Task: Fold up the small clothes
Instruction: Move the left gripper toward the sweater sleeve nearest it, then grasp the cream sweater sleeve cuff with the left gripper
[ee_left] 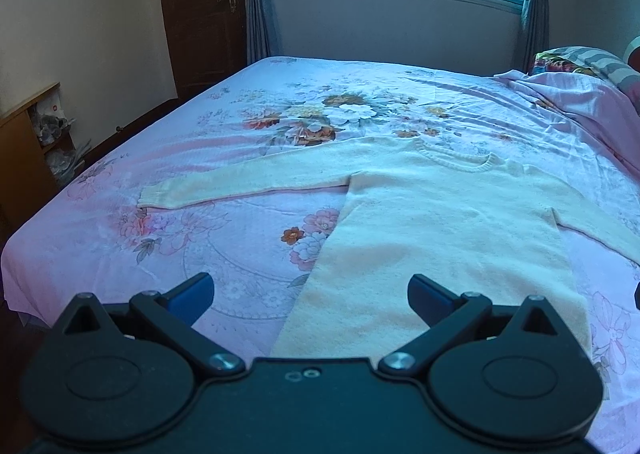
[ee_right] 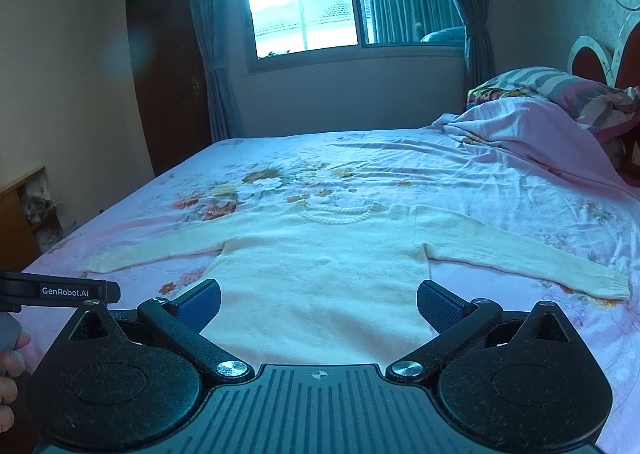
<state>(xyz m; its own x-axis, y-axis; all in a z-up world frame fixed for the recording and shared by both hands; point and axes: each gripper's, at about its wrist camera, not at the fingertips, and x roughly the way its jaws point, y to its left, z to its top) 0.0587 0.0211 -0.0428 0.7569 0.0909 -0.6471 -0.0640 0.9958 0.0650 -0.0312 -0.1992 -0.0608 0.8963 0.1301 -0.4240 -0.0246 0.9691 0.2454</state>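
Note:
A cream knitted sweater lies flat on the bed, face up, both sleeves spread out sideways and the neck toward the window. It also shows in the right wrist view. My left gripper is open and empty, hovering over the sweater's lower left hem. My right gripper is open and empty, hovering over the middle of the hem. The left sleeve cuff reaches toward the bed's left edge; the right sleeve cuff reaches to the right.
The bed has a pink floral sheet. A rumpled blanket and pillows are piled at the right. A wooden shelf stands left of the bed. The left gripper's body and a hand show at the left of the right wrist view.

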